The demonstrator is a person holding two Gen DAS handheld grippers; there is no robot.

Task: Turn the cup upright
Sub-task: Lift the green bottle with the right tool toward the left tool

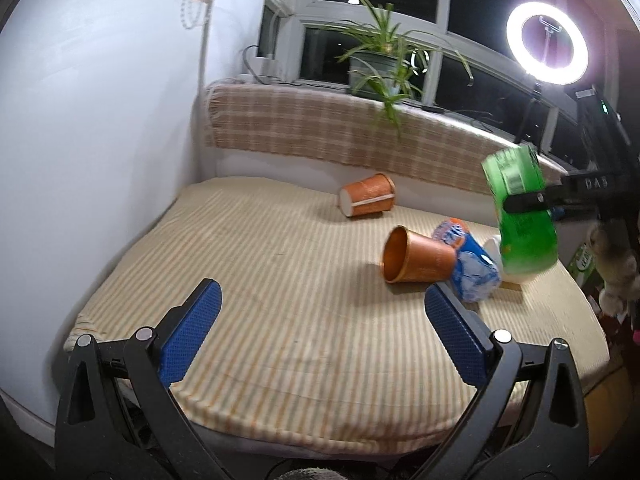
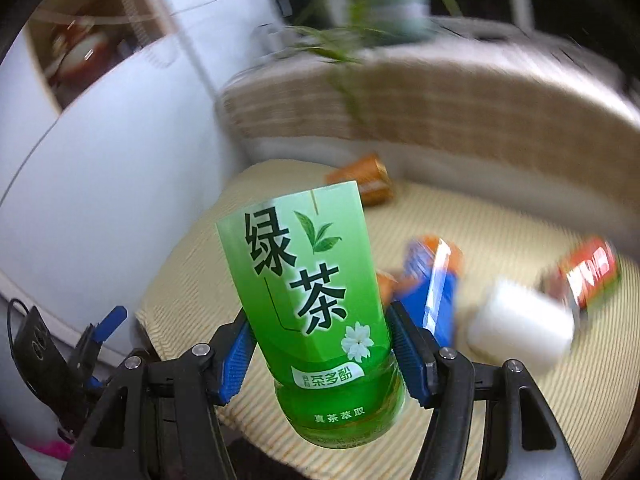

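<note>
My right gripper [image 2: 320, 316] is shut on a green tea-label cup [image 2: 304, 280] and holds it in the air, base toward me, tilted slightly left. In the left wrist view the same green cup [image 1: 528, 240] hangs above the table's right side, with a black finger of the right gripper [image 1: 524, 202] across it. An orange cup with a pale band [image 1: 368, 200] lies on its side at the back. A copper cup [image 1: 420, 258] lies on its side mid-table, mouth facing left. My left gripper [image 1: 320, 288] stands open over the near table with nothing between its fingers.
A blue cup [image 1: 472, 264] lies against the copper one; a white cup [image 2: 520, 332] and a red cup [image 2: 584, 272] lie further right. The striped tablecloth [image 1: 280, 320] ends at a white wall on the left. A potted plant [image 1: 376, 64] and a ring light [image 1: 546, 38] stand behind.
</note>
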